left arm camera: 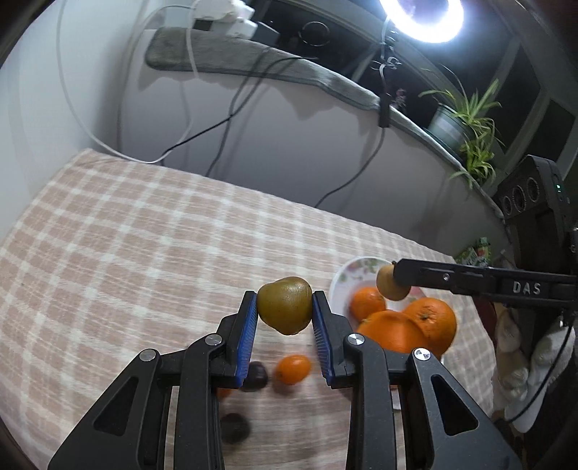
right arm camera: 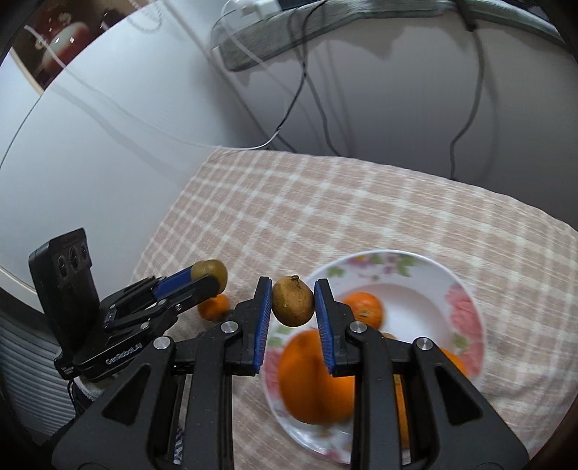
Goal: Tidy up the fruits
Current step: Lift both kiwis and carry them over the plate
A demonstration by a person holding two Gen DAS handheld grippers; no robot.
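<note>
My left gripper is shut on a green-brown kiwi and holds it above the checked tablecloth. My right gripper is shut on a smaller brown kiwi above the left rim of a flowered white plate. The plate holds several oranges. In the left wrist view the plate is at the right with oranges, and the right gripper holds its kiwi over it. In the right wrist view the left gripper is at the left with its kiwi.
A small orange and two dark fruits lie on the cloth under my left gripper. The small orange also shows in the right wrist view. Cables hang down the white wall behind. A ring light and a potted plant stand at the back right.
</note>
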